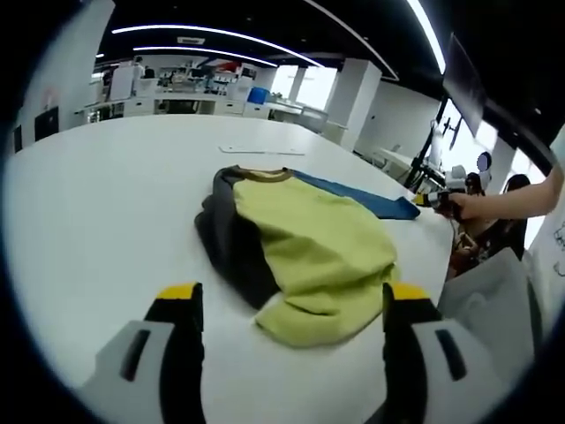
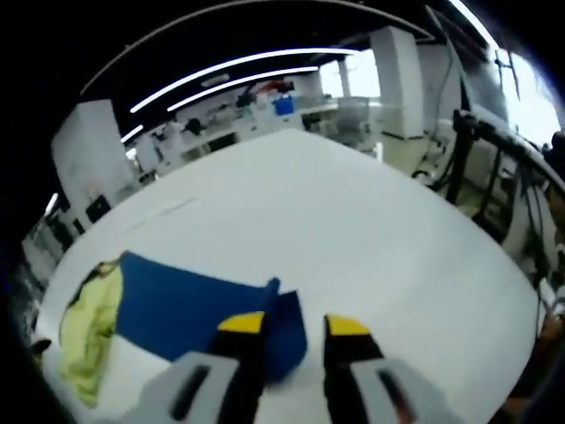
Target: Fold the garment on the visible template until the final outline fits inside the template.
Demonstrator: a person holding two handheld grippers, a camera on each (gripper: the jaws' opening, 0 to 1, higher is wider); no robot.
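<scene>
- Left gripper [image 1: 290, 309]: jaws wide apart, holding nothing, low over the table [image 1: 106, 203] just short of the garment's near hem; probably poised for a first grip on the cloth.
- Right gripper [image 2: 294, 329]: yellow-tipped jaws narrowly apart at the near corner of the template [image 2: 190, 309]. One jaw overlaps the blue edge; whether it pinches the sheet, I cannot tell. Likely squaring the template or pinning it flat.
- Garment [image 1: 309, 243]: lime-green top, dark grey sleeve and side, ochre neckband. It lies bunched and rumpled at mid-table, neck toward the far edge, and is not yet folded to any outline.
- Template: flat blue sheet. In the left gripper view it lies partly under the garment and juts toward the table's right edge; in the right gripper view most of it is bare, with the garment on its far end.
- Person's hand [image 1: 463, 205]: near the table's right edge, at the template's tip.
</scene>
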